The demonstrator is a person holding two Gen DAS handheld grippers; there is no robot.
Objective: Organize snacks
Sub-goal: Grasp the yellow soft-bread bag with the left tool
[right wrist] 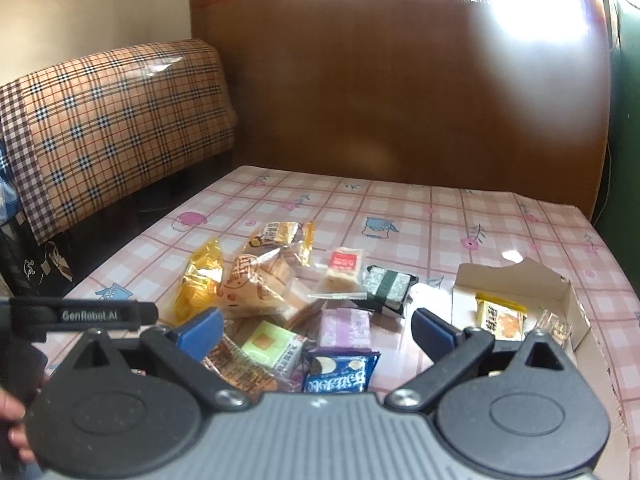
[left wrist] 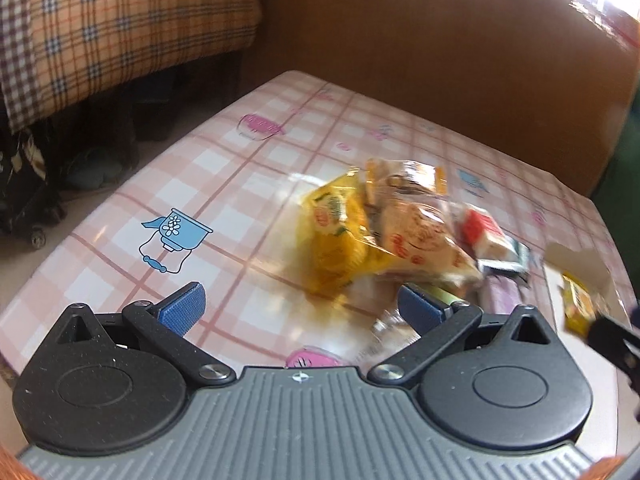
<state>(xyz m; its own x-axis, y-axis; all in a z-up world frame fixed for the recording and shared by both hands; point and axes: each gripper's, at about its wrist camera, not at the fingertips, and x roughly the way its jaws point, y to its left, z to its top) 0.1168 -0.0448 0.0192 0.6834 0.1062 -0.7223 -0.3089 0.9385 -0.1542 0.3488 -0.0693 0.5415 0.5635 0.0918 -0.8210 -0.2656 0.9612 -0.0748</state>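
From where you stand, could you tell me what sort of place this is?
Most likely a living room in a home: a table under a pink checked oilcloth, a plaid-covered sofa beside it, and a wooden panel behind. Snacks lie loose beside a small box.

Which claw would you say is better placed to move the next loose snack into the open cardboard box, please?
Right, probably. The open right claw hangs over the purple wrapped snack, with the open white cardboard box just right of it; the open left claw is farther from it.
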